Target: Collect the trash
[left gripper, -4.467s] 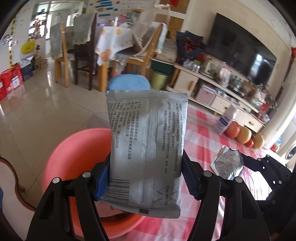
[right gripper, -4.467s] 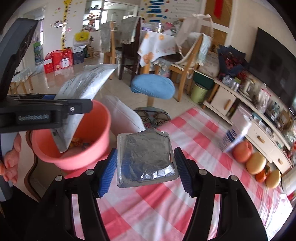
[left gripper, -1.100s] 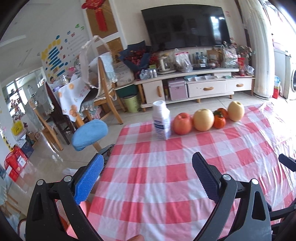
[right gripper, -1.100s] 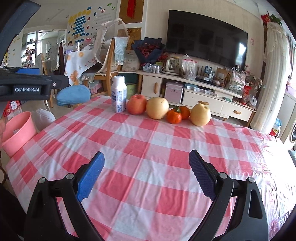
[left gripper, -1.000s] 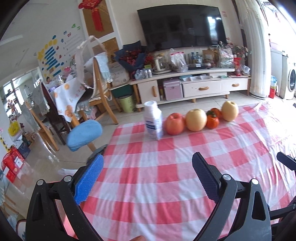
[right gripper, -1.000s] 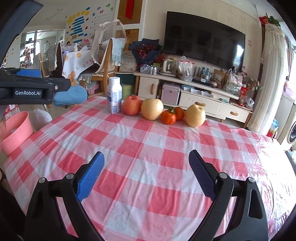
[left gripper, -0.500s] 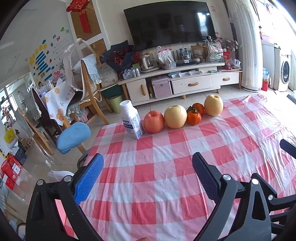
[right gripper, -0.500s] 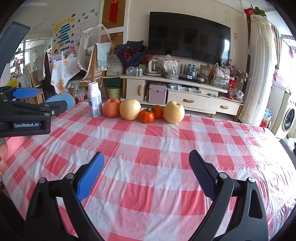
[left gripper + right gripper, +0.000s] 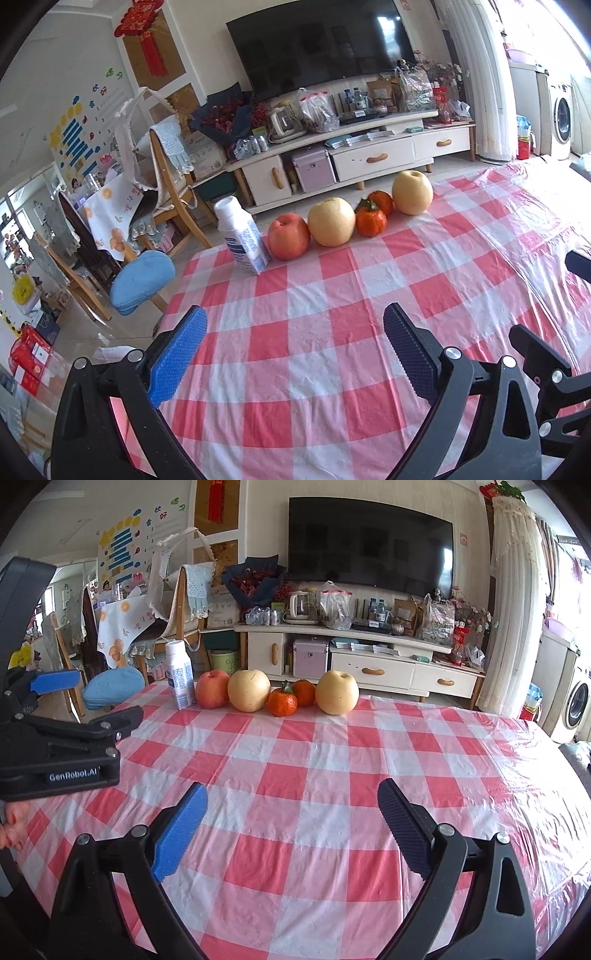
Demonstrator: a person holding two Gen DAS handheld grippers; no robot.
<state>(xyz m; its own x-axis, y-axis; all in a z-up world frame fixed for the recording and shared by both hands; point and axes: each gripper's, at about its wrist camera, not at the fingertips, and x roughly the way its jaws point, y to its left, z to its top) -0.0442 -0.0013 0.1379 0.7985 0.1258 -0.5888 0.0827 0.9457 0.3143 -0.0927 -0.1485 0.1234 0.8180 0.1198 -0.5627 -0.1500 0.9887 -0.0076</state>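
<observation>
A row of things along the far edge of our table

We take the bottle (image 9: 179,674) as landmark: it stands on the table (image 9: 332,775) at the far left corner. Just right of it sits an apple (image 9: 212,688), then a pear (image 9: 248,690), two tangerines (image 9: 282,702), and a second pear (image 9: 337,692). Behind the bottle, off the table, stand the TV cabinet (image 9: 354,657) and chairs (image 9: 177,627); a stool (image 9: 112,687) lies to its left.
</observation>
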